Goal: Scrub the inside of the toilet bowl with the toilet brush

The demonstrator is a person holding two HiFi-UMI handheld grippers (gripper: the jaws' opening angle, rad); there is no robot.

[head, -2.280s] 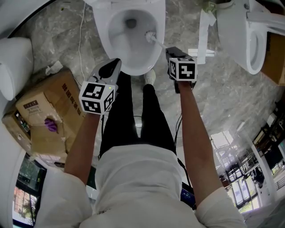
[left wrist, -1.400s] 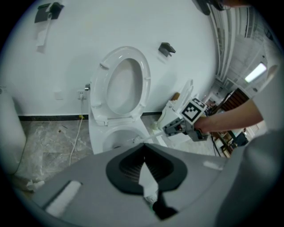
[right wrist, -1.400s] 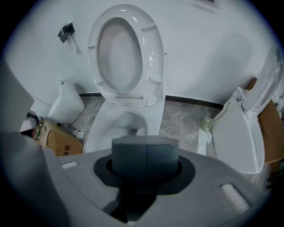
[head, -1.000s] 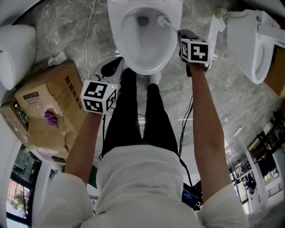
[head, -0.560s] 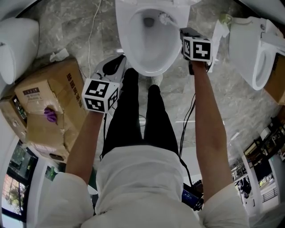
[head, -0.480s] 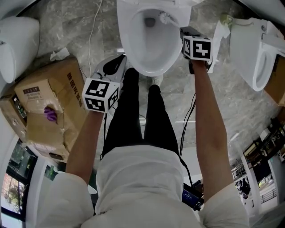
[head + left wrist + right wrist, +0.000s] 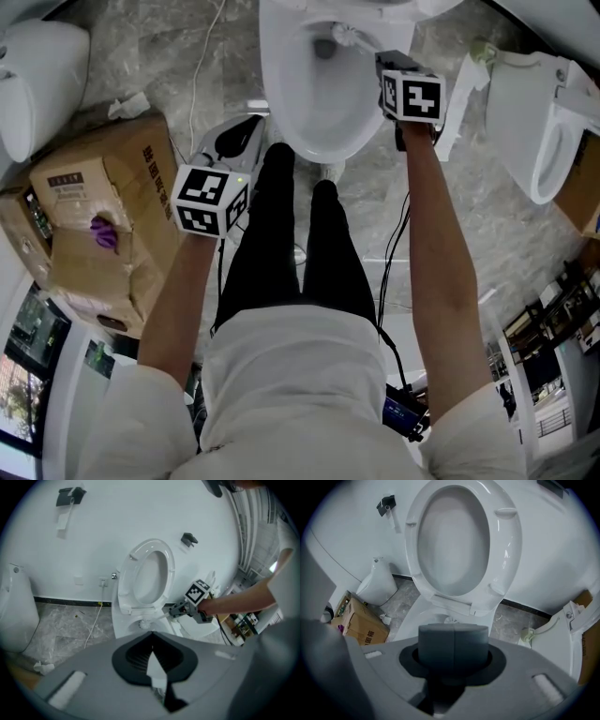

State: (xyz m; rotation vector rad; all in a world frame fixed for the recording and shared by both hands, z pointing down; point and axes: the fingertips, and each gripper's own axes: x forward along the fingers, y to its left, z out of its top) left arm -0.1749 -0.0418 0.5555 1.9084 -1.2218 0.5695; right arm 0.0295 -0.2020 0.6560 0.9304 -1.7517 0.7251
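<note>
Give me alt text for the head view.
Seen from above, the right claw holds a toilet brush inside the open toilet bowl. The left claw hovers shut over the floor, beside a cardboard box.

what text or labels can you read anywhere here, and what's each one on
"固箱", roughly, the end of a longer line: printed on the side of the cardboard box, in the right gripper view.
Dark printed characters on the box top, head view: too blurred to read.
Small white label on the box: too small to read.
Cubes on the left gripper and right gripper: black-and-white square patterns only, no words.
</note>
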